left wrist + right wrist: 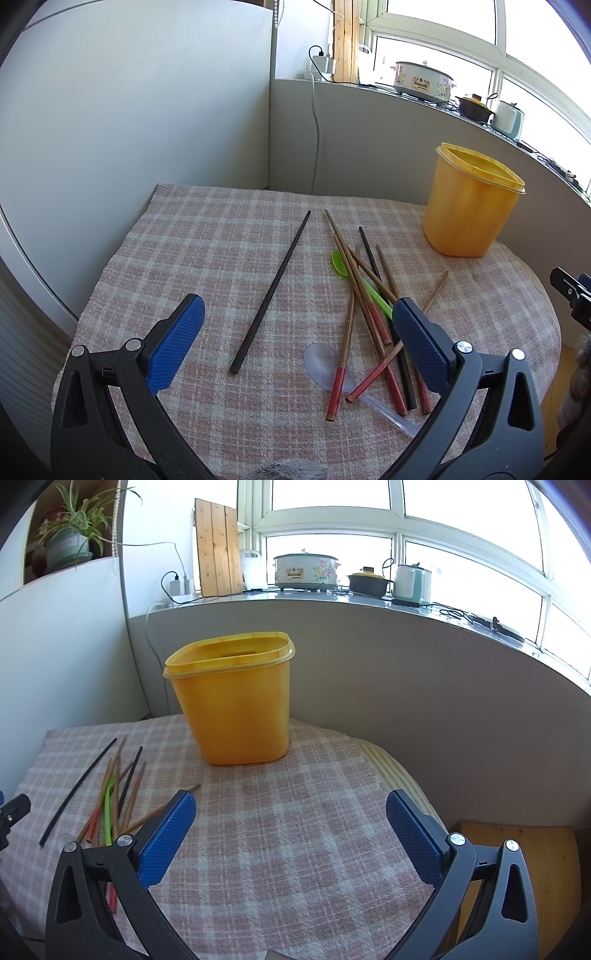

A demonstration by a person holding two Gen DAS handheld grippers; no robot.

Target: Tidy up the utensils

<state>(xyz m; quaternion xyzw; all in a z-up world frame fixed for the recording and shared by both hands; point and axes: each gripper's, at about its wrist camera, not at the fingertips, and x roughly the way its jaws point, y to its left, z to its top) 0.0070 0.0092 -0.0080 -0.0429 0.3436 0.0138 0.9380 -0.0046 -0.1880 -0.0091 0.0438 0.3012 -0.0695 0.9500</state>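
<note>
A pile of wooden chopsticks (369, 314) with red ends lies on the checked cloth (207, 236), mixed with a green spoon (341, 264) and a clear plastic spoon (323, 363). A single black chopstick (273, 291) lies apart to their left. A yellow tub (469, 201) stands open at the far right. My left gripper (295, 314) is open and empty above the near cloth, the black chopstick between its fingers. My right gripper (291, 812) is open and empty in front of the yellow tub (232, 698), with the chopstick pile (118, 794) to its left.
The table stands against a grey wall below a windowsill with a rice cooker (306, 570), a pot and a kettle (408, 581). A white cabinet (129, 110) stands to the left. A wooden stool (517, 849) sits below the table's right edge.
</note>
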